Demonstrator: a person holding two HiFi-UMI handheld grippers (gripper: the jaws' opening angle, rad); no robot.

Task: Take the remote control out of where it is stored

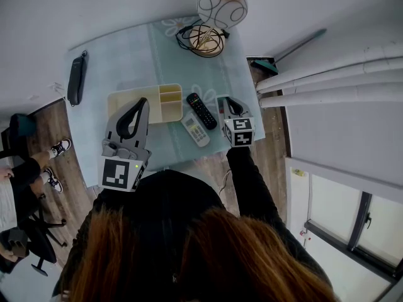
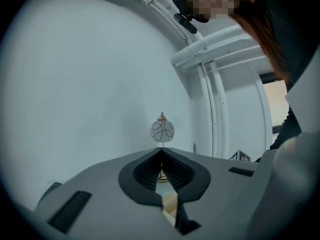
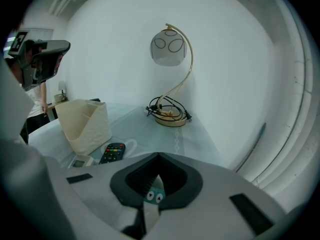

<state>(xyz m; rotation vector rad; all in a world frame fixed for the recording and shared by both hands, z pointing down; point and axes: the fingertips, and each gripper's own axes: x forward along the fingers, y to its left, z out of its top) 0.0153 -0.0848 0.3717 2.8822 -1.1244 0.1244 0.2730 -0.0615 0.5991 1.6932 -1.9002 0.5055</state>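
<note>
1 blk remote (image 3: 114, 152) on table (image 3: 150, 134), just left of shut R fingers (image 3: 186, 182).

Table (image 1: 119, 61) against white wall (image 1: 126, 5), lamp (image 1: 221, 8) ahead of right gripper (image 1: 230, 102), wood floor (image 1: 272, 131) and window (image 1: 337, 216) to its right.

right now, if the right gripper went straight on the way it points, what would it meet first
Probably the bare table just ahead, right of the black remote and short of the lamp.
</note>
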